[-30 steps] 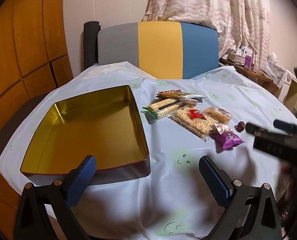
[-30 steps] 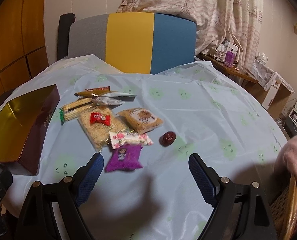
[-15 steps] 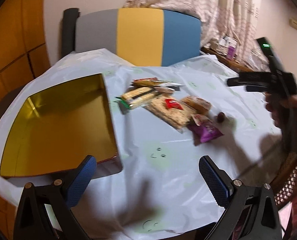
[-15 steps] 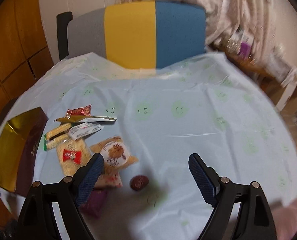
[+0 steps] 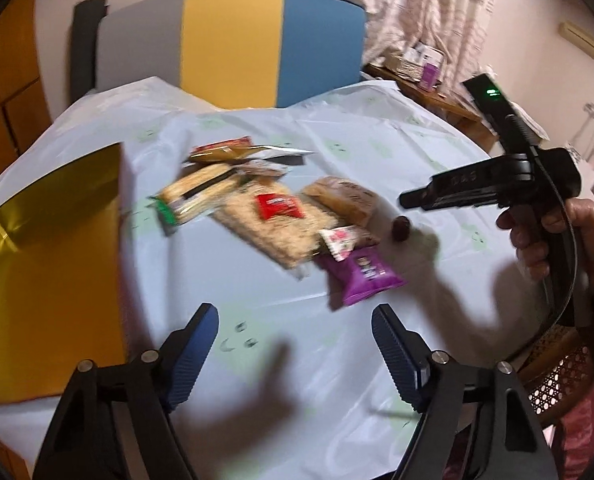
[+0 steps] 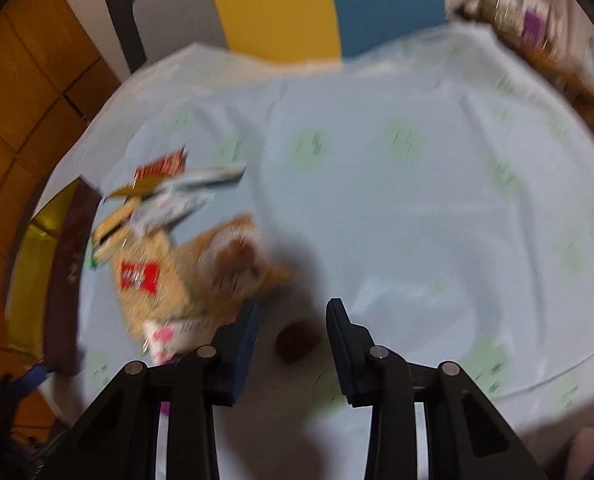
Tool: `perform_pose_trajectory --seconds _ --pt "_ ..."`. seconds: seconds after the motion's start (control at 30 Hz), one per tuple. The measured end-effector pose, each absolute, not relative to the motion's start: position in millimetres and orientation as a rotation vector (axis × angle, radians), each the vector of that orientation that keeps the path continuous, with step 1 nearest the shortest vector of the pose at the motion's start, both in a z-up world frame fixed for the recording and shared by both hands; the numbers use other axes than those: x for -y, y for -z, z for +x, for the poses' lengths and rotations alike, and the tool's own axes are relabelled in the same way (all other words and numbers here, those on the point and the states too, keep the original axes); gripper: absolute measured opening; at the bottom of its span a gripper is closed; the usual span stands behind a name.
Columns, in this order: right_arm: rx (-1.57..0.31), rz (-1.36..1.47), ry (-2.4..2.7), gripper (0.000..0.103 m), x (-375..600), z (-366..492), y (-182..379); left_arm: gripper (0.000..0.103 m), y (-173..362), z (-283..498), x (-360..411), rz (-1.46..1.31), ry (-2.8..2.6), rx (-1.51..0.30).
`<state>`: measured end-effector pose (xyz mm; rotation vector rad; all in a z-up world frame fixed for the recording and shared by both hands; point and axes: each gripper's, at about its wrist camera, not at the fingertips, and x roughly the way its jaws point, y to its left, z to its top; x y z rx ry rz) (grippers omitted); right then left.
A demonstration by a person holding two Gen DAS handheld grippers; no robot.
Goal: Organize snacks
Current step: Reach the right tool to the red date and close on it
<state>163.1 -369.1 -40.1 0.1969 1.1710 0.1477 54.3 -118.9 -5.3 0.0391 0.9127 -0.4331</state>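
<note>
Right gripper jaws just been closing – dark round snack sits between them, not pinched yet; left gripper jaws narrowing too, nothing between.

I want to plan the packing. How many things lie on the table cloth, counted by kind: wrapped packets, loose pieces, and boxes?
Wrapped snack packets: 8
Dark round loose snack: 1
Gold tin: 1
Total: 10

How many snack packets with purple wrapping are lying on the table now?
1. The purple packet lies on the tablecloth at the near end of the snack pile, just below a small pink-and-white packet. More could be hidden under the pile.
</note>
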Motion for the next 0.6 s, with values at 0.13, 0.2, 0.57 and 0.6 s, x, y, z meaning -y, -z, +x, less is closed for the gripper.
perform_pose_trajectory --seconds 0.13,0.2,0.57,0.6 --pt "-1.241 0.205 -0.129 0.036 370.0 164.9 53.0 0.081 11.5 57.6 132.7 0.031 0.448 -0.926" --pt "-1.264 0.238 -0.147 0.036 371.1 165.1 56.6 0.081 15.6 59.4 137.4 0.036 0.45 -0.938" --pt "-1.309 0.087 -0.091 0.025 356.0 168.0 69.9 0.082 30.8 72.0 134.6 -0.018 0.412 -0.965" --pt "-1.297 0.06 -0.089 0.024 353.5 167.6 68.7 0.082 29.2 75.4 130.7 -0.03 0.401 -0.953"
